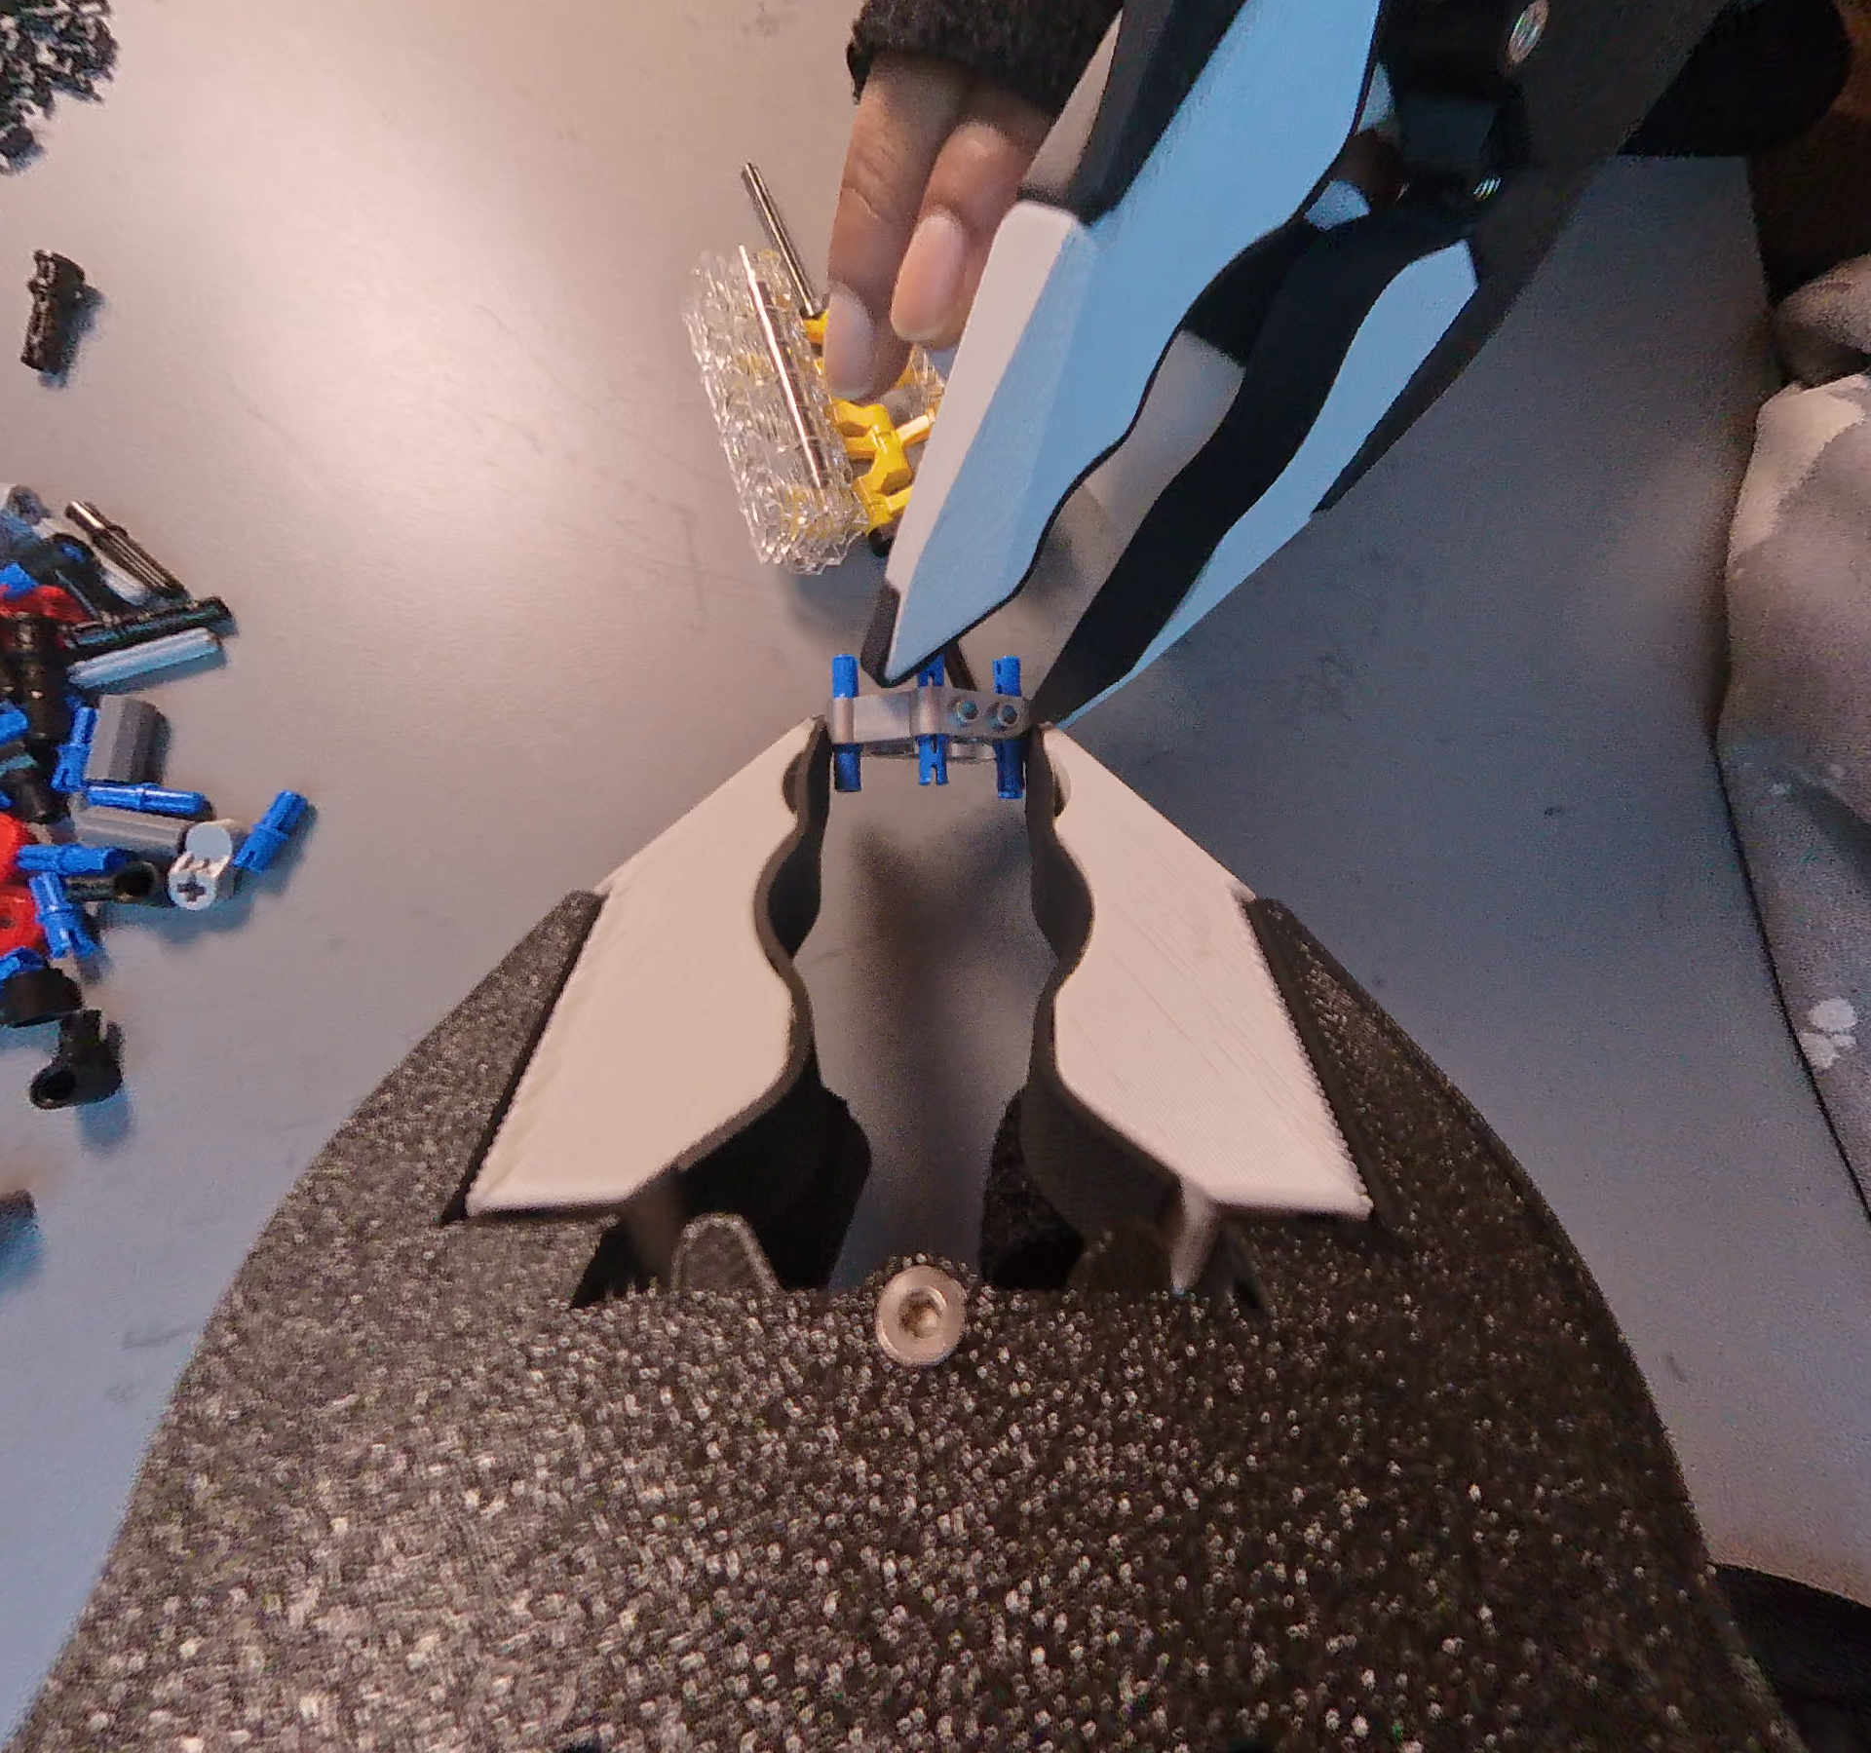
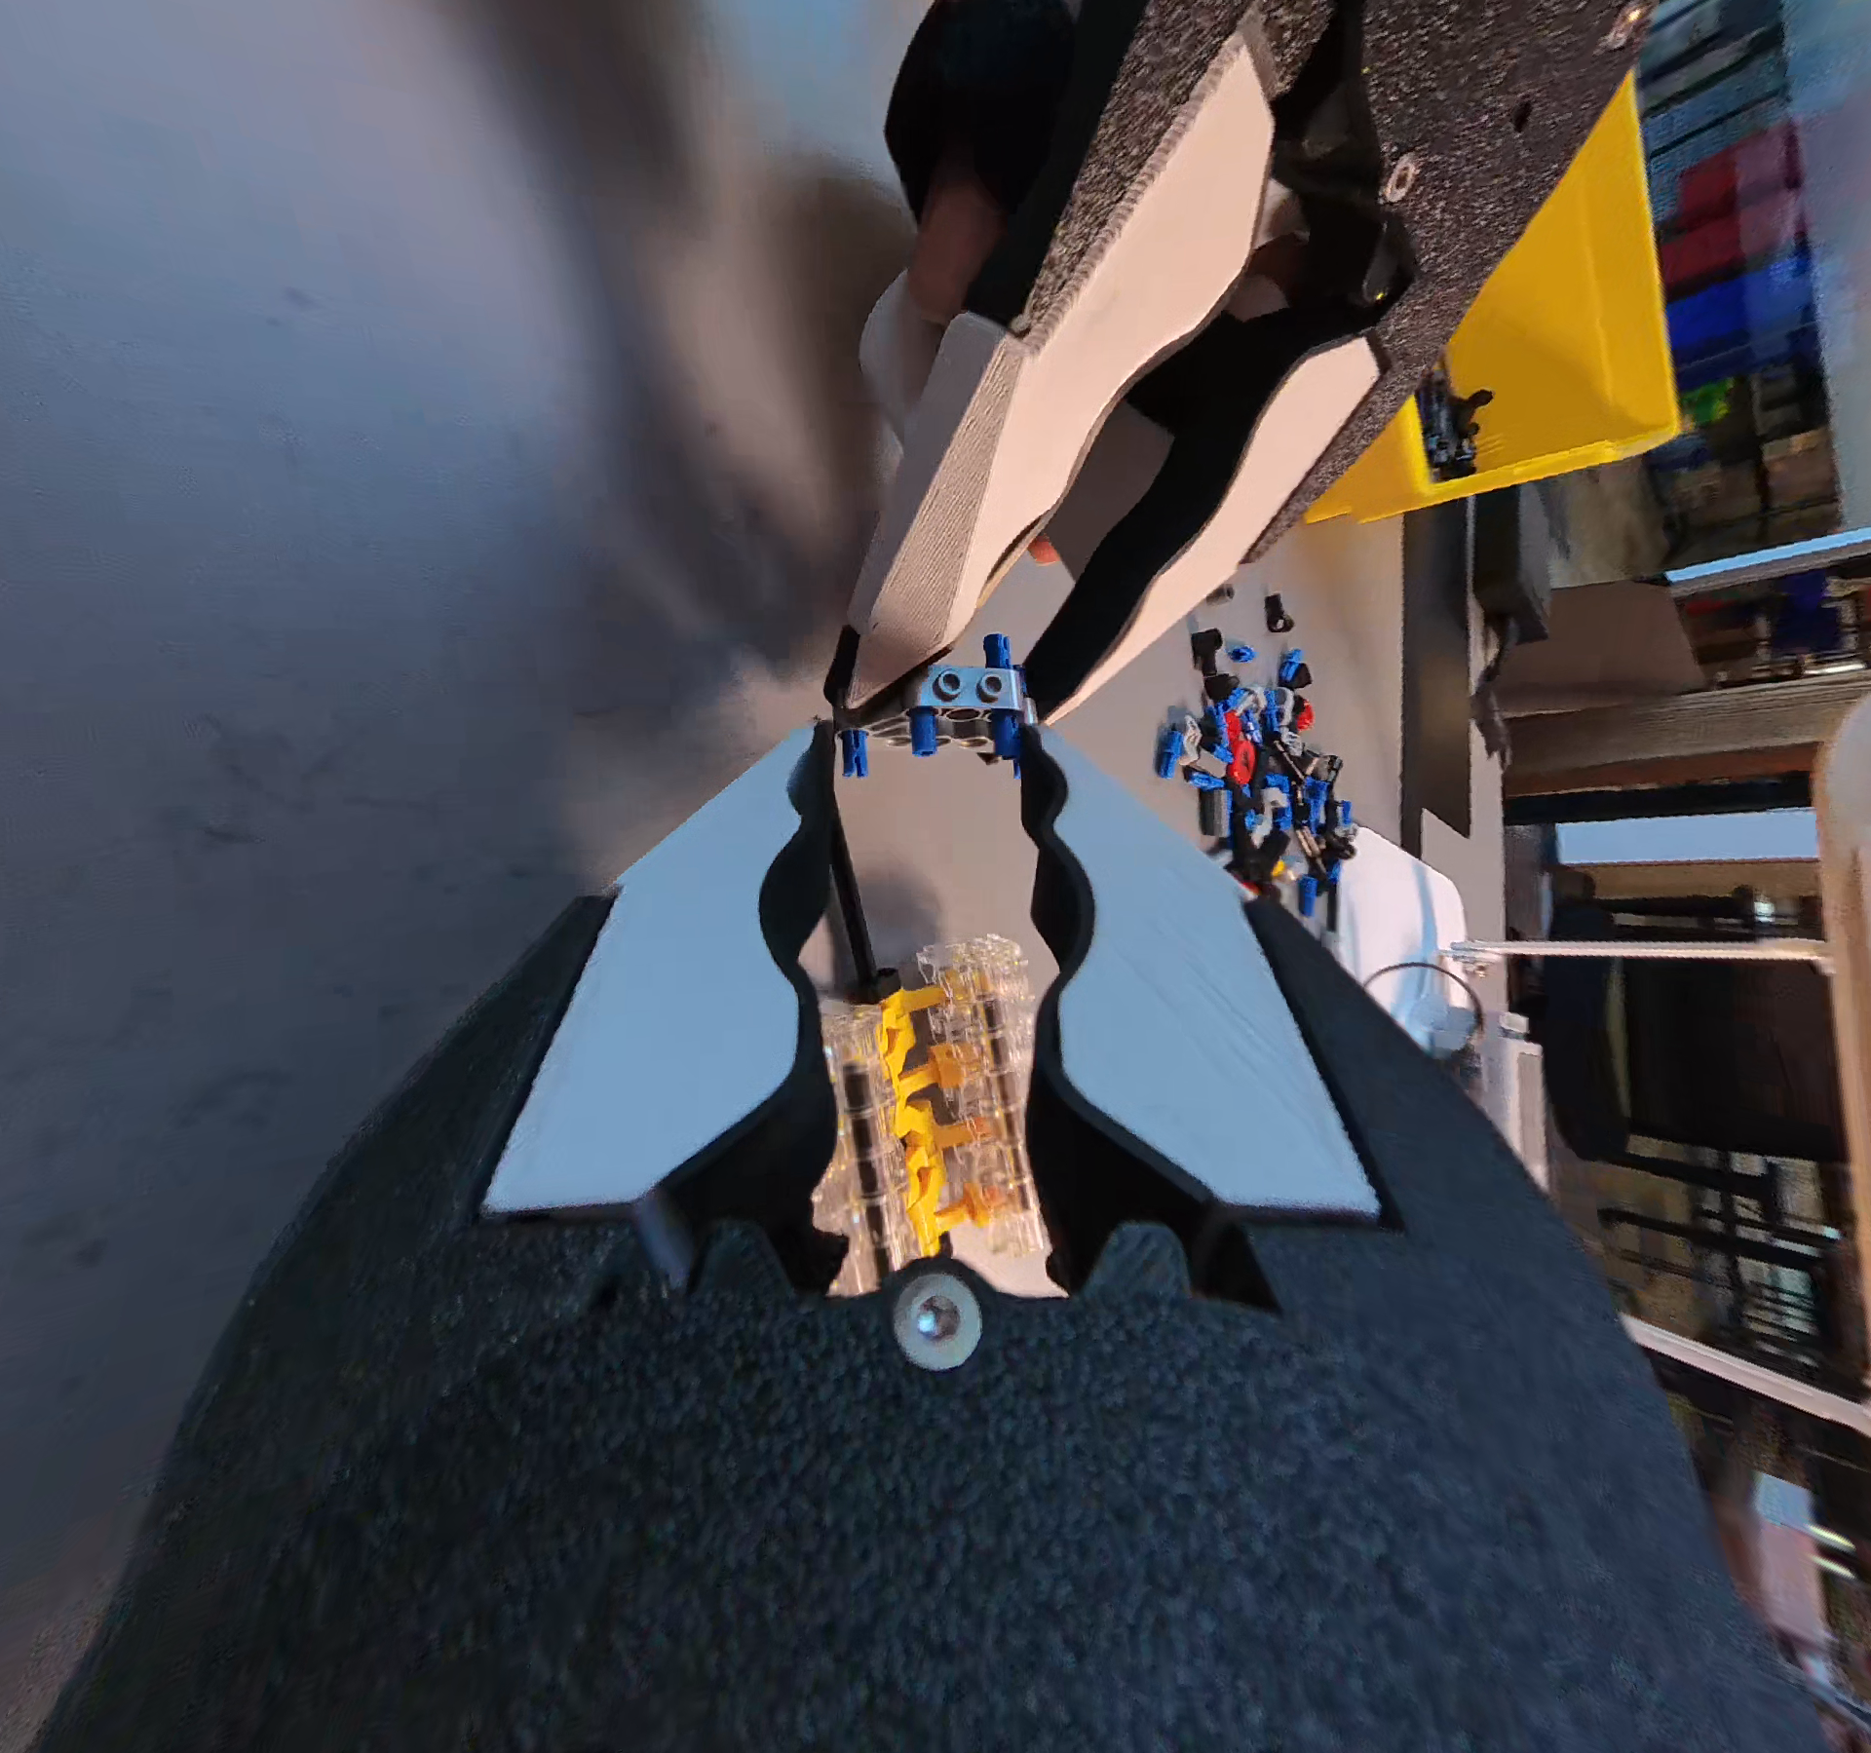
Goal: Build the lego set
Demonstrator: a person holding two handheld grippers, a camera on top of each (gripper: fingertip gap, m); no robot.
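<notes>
The left gripper [image 1: 929,743] is holding a small grey plastic beam with blue pins [image 1: 926,717] between its 2 grey fingertips, one tip pressing on each end of the beam. The piece is hanging above the pale grey table [image 1: 425,287], not lying on it. 3 blue pins are sticking through the beam on both sides.

From the other side, the right gripper [image 1: 962,682] is meeting the same beam. Its 2 fingers are also standing at the 2 ends of the piece, and the tips are touching it, so both grippers are closing on 1 part together. In the right wrist view the right gripper [image 2: 926,743] is showing the beam [image 2: 947,707] at its tips, with the left gripper [image 2: 937,682] coming down from above.

Just behind the beam, a clear plastic block with yellow parts inside and a dark axle [image 1: 800,429] is lying on the table. The bare fingers [image 1: 891,277] of a person, in a black fingerless glove, are reaching down near this block.

Further to the left, a heap of small blue, red, black and grey plastic pieces [image 1: 91,793] is lying on the table, well apart from the grippers. In the right wrist view, a yellow plastic bin [image 2: 1559,358] is standing beyond that heap [image 2: 1255,773].
</notes>
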